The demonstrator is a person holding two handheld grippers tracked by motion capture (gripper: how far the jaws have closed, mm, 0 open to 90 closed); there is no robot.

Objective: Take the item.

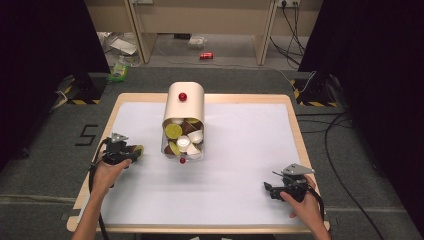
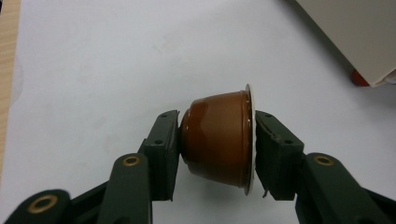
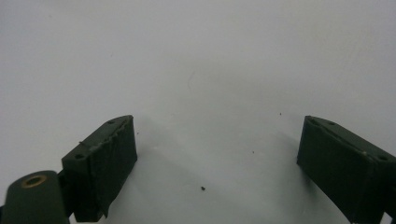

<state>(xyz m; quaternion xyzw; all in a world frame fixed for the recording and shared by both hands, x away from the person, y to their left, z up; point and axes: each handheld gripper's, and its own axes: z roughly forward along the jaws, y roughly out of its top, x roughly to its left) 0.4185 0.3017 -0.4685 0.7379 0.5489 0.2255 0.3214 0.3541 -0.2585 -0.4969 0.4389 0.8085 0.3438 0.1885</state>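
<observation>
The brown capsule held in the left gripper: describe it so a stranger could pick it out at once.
Start at the cream rounded container lying on its side mid-table, capsules spilling from its mouth. Look left to the left gripper near the white mat's edge. The glossy brown plastic coffee capsule is pinched there, apart from the pile.

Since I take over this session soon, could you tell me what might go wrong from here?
1. The left gripper clamps the brown capsule end to end, one pad on its thin foil rim; it could twist free or dent.
2. The dispenser lies tipped with capsules heaped at its open mouth; a nudge might spill them onto the table.
</observation>
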